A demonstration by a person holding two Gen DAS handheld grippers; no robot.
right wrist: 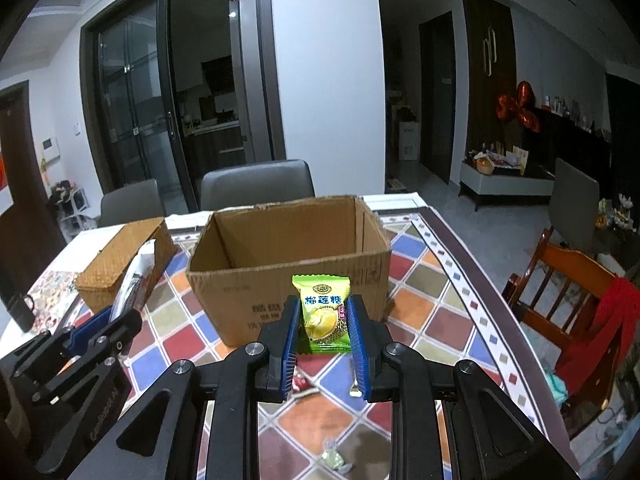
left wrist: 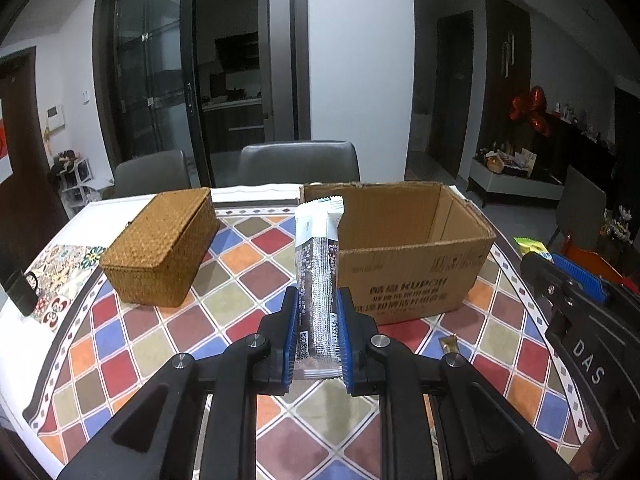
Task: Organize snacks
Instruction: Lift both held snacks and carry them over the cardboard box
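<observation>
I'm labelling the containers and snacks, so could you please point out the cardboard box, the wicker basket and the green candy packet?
cardboard box (right wrist: 256, 292): right wrist view, front wall.
wicker basket (left wrist: 160, 232): left wrist view, closed lid.
green candy packet (right wrist: 323, 312): right wrist view, printed front.

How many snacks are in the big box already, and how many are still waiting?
None show inside the cardboard box yet, though its floor is hidden. In hand: the left tongs grip a long grey snack bar, and the right tongs grip a green durian candy. Left: dropping both in, plus small wrapped candies on the table. The wicker basket is closed.
</observation>
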